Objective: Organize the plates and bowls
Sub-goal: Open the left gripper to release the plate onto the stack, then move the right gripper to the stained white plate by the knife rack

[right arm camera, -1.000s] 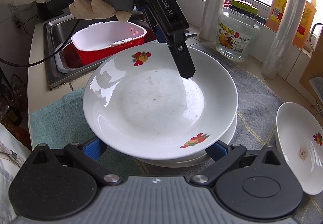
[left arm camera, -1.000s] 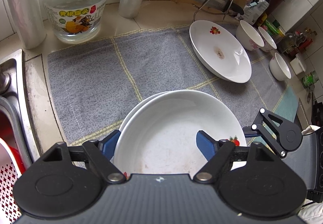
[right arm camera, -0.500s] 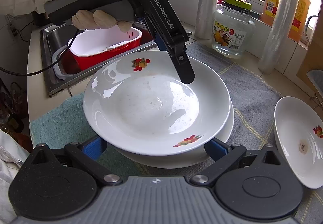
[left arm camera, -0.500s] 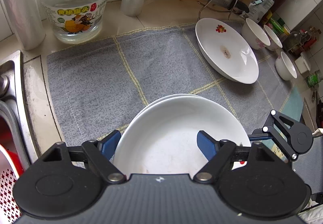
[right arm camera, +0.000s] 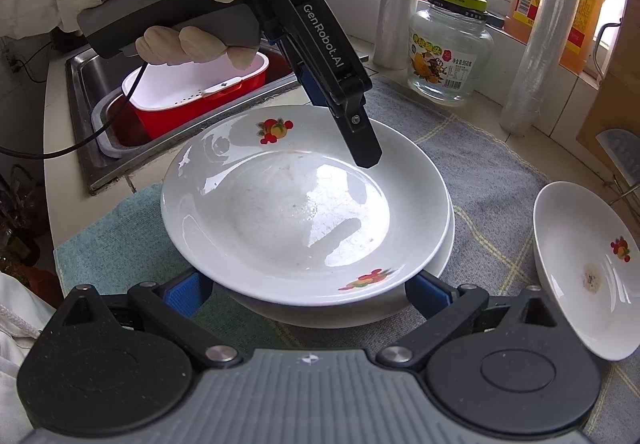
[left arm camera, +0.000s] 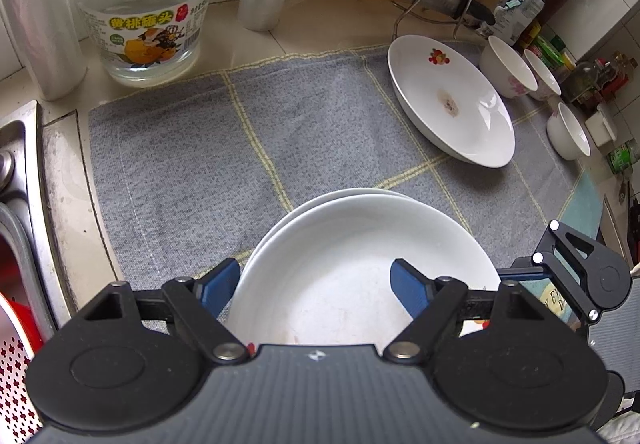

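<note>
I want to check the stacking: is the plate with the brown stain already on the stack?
No, the stained plate lies apart on the grey towel, beside the bowls.

Two stacked plates (right arm camera: 304,204) on towel (left arm camera: 192,148); third plate (left arm camera: 452,104) right.

You had a grey towel (left arm camera: 224,148) spread on the counter (left arm camera: 304,32), with a glass jar (left arm camera: 146,10) behind it.

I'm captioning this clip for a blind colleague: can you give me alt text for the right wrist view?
Two white plates sit stacked on a grey cloth, the open right tool straddling their near edge and the left tool reaching over the far rim. A third plate lies to the right; a glass jar stands behind.
</note>
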`<action>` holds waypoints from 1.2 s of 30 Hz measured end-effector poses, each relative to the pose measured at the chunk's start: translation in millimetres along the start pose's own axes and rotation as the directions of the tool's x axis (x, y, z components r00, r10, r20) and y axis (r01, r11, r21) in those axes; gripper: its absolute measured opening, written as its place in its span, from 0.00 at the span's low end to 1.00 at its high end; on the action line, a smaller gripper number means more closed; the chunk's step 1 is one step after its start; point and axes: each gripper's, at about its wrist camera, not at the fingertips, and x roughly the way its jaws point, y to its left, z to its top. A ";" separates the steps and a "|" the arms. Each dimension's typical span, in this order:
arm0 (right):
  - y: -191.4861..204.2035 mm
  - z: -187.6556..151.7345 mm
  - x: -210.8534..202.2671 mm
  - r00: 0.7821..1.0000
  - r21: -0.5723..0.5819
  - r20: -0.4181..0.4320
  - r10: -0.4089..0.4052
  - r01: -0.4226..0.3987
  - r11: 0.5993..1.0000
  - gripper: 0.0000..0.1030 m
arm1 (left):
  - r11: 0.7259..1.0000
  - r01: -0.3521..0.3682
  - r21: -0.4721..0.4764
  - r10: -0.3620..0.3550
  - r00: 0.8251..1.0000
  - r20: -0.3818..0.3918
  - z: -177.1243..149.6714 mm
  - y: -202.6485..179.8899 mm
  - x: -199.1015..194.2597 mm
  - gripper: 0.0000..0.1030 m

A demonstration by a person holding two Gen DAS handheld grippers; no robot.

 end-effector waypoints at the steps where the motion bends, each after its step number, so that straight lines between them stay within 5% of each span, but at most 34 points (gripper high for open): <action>1: 0.0 -0.4 -0.7 1.000 0.002 -0.002 -0.008 0.008 1.000 1.00 | 1.000 0.000 -0.001 0.000 1.000 0.001 -0.1 0.0 0.0 0.79; 13: -1.0 -9.3 -4.5 1.000 0.031 -0.010 -0.021 0.021 0.999 1.00 | 1.000 -0.021 0.008 0.021 1.000 0.019 -2.1 -3.5 0.9 0.82; 24: -5.7 -15.3 -13.4 0.997 0.080 -0.012 -0.081 0.082 0.993 1.00 | 0.986 -0.143 0.086 0.127 0.978 0.164 -23.6 -29.2 -21.4 0.88; 29: -12.3 -19.1 -20.2 0.992 0.136 -0.011 -0.125 0.125 0.983 1.00 | 0.976 -0.188 0.108 0.158 0.959 0.236 -38.4 -48.6 -33.4 0.88; 34: -19.6 -24.6 -28.5 0.982 0.195 -0.006 -0.187 0.185 0.963 1.00 | 0.950 -0.295 0.098 0.242 0.899 0.366 -59.2 -76.1 -48.5 0.88; 36: -22.1 -27.2 -31.9 0.977 0.222 -0.005 -0.214 0.210 0.952 1.00 | 0.955 -0.283 0.086 0.229 0.892 0.389 -66.0 -85.6 -52.4 0.88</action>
